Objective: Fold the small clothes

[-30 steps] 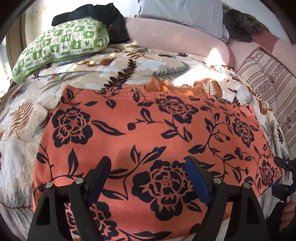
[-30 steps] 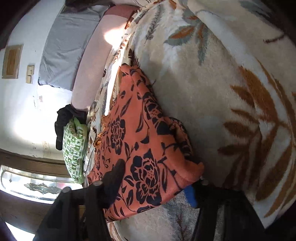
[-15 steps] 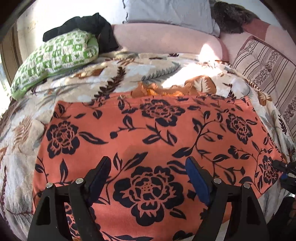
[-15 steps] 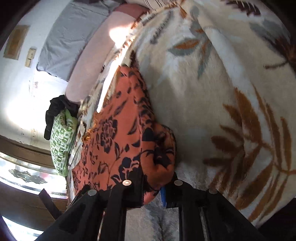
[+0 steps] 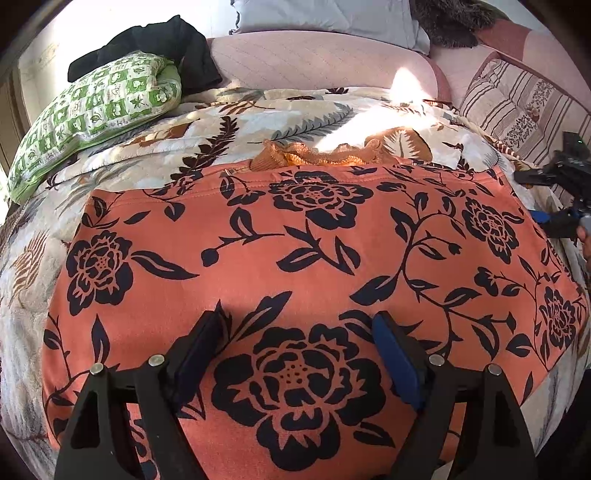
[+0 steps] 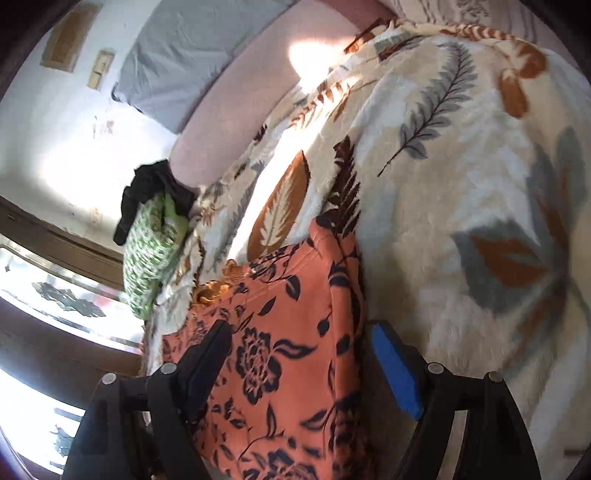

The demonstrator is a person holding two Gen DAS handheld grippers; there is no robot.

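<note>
In the left wrist view an orange garment [image 5: 314,258] printed with black roses lies spread flat on a bed, filling the middle and lower frame over a cream blanket [image 5: 229,122] patterned with grey and brown leaves. The left gripper [image 5: 299,354] stands at the bottom centre with its jaws wide apart over the cloth, the pads clamping nothing. A crinkled orange piece of cloth [image 5: 317,155] shows just past the garment's far hem. A green-and-white checked pillow [image 5: 96,110] sits at upper left with a black cloth [image 5: 162,40] draped behind it, a grey pillow [image 5: 325,14] at top centre and a striped cushion [image 5: 517,107] at upper right. The right gripper [image 5: 554,206] shows at the right edge, beside the garment's far right corner. No writing or label can be read in either view. In the right wrist view the picture is tilted and somewhat blurred: the garment [image 6: 288,339] runs up from the bottom centre, with the blanket [image 6: 461,177] filling the right half. The right gripper [image 6: 299,354] has just been opening; its jaws stand apart, the garment's edge lying between them, not gripped. The checked pillow [image 6: 151,251] is at middle left.
</note>
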